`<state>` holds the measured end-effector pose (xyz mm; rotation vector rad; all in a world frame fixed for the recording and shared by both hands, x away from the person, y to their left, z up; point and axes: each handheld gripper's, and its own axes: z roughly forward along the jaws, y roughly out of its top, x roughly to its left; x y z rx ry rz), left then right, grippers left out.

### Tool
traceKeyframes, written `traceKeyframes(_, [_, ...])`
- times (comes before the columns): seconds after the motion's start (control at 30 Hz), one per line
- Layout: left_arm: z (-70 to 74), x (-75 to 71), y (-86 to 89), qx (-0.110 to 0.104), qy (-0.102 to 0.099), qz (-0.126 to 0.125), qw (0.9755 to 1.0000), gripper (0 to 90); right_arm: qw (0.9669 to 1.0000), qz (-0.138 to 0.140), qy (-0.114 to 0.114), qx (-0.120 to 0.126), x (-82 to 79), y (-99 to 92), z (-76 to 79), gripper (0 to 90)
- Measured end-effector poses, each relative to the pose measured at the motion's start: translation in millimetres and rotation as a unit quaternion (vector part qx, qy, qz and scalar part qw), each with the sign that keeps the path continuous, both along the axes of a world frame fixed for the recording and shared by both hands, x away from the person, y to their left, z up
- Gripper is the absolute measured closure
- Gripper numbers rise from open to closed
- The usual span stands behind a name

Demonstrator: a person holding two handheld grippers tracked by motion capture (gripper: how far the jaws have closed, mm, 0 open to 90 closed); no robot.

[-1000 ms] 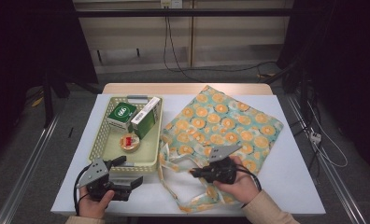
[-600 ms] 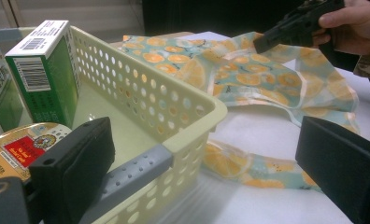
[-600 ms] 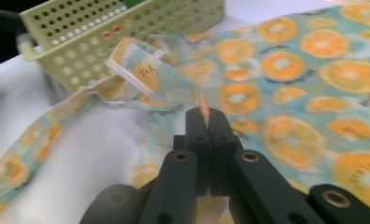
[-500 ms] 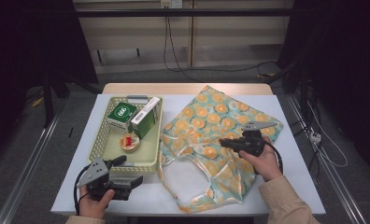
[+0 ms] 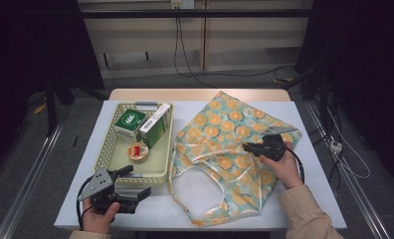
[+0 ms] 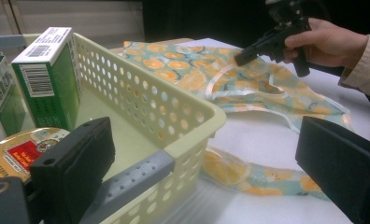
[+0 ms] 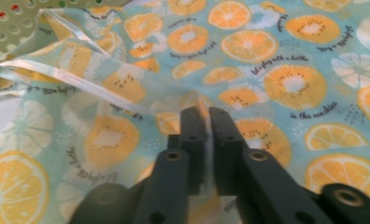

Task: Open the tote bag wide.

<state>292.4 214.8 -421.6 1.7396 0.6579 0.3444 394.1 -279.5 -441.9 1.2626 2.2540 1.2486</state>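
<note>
A bag printed with orange slices lies flat on the white table, its mouth and handles toward me. My right gripper rests over the bag's middle, pointing left. Its jaws have just been opening and stand a narrow slit apart in the right gripper view, with the bag cloth right beneath the tips. My left gripper sits at the near left, wide open. In the left gripper view the near corner of a cream basket lies between its jaws, untouched.
The basket holds two green boxes and a round tin with a red label. Its grey handle faces my left gripper. Bare table shows at the near right. Beyond the far edge is floor with cables.
My right hand carried its gripper from the bag's near edge up and to the right, dragging the bag cloth flatter, then eased back left a little. The left gripper kept still.
</note>
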Motion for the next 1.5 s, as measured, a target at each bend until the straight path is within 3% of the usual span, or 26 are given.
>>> traceKeyframes(0.03, [0.3, -0.2, 0.1, -0.004, 0.002, 0.002, 1.0, 4.3, 0.9999, -0.009, 0.001, -0.012, -0.7, 0.3, -0.6, 67.5])
traceKeyframes(0.07, [0.8, 0.4, 0.9, -0.005, -0.001, 0.001, 1.0, 4.2, 0.9998, -0.01, 0.002, -0.018, -1.7, 1.2, 0.4, 58.6])
traceKeyframes(0.2, [2.9, 0.2, 2.2, -0.009, -0.003, 0.004, 1.0, 4.2, 0.9995, -0.017, -0.01, -0.025, -10.4, 8.3, 12.0, 31.9])
traceKeyframes(0.23, [3.4, 0.2, 2.2, -0.012, -0.002, 0.005, 0.9999, 4.2, 0.9995, -0.017, -0.01, -0.025, -10.4, 8.3, 12.0, 31.9])
traceKeyframes(0.3, [4.5, 0.2, 2.7, -0.018, 0.0, 0.007, 0.9998, 4.2, 0.9988, -0.009, -0.037, -0.032, -20.4, 14.9, 24.0, 28.4])
traceKeyframes(0.43, [6.6, 0.5, 5.2, -0.026, -0.002, 0.011, 0.9996, 4.2, 0.9981, 0.013, -0.051, -0.031, -30.1, 26.1, 33.8, 26.6])
traceKeyframes(0.6, [5.8, 3.3, 11.6, -0.037, 0.001, 0.024, 0.999, 3.8, 0.9975, 0.059, -0.04, -0.007, -39.9, 49.1, 34.0, 24.4])
traceKeyframes(0.7, [5.8, 5.8, 14.5, -0.046, 0.003, 0.032, 0.9985, 3.9, 0.9967, 0.076, -0.025, -0.015, -42.0, 60.5, 26.3, 22.6])
traceKeyframes(0.8, [5.6, 8.8, 16.3, -0.049, 0.003, 0.038, 0.9981, 3.9, 0.9962, 0.083, -0.015, -0.022, -43.8, 68.3, 20.1, 24.0])
traceKeyframes(1.0, [4.7, 10.5, 16.7, -0.048, 0.006, 0.042, 0.998, 3.9, 0.9936, 0.108, -0.002, -0.032, -49.5, 77.7, 15.2, 37.3])
traceKeyframes(1.07, [4.6, 10.1, 16.0, -0.043, 0.006, 0.038, 0.9983, 3.8, 0.9911, 0.129, 0.001, -0.034, -53.5, 82.5, 13.7, 43.3])
traceKeyframes(1.1, [4.7, 9.8, 15.8, -0.041, 0.006, 0.038, 0.9984, 3.9, 0.9888, 0.142, 0.001, -0.048, -57.7, 88.0, 12.0, 45.8])
traceKeyframes(1.23, [5.3, 9.1, 15.8, -0.043, 0.007, 0.039, 0.9983, 3.9, 0.9845, 0.158, -0.011, -0.074, -61.1, 94.8, 6.6, 56.0])
traceKeyframes(1.33, [5.3, 8.9, 15.0, -0.039, 0.005, 0.037, 0.9985, 3.8, 0.9835, 0.166, 0.0, -0.073, -61.3, 95.1, 3.2, 61.1])
traceKeyframes(1.37, [5.2, 8.8, 14.4, -0.041, 0.006, 0.037, 0.9985, 3.9, 0.9837, 0.159, 0.007, -0.084, -61.7, 94.3, -0.3, 64.9])
traceKeyframes(1.5, [5.2, 8.5, 13.2, -0.041, 0.005, 0.036, 0.9985, 3.9, 0.9868, 0.139, 0.002, -0.083, -59.5, 89.3, -0.7, 74.2])
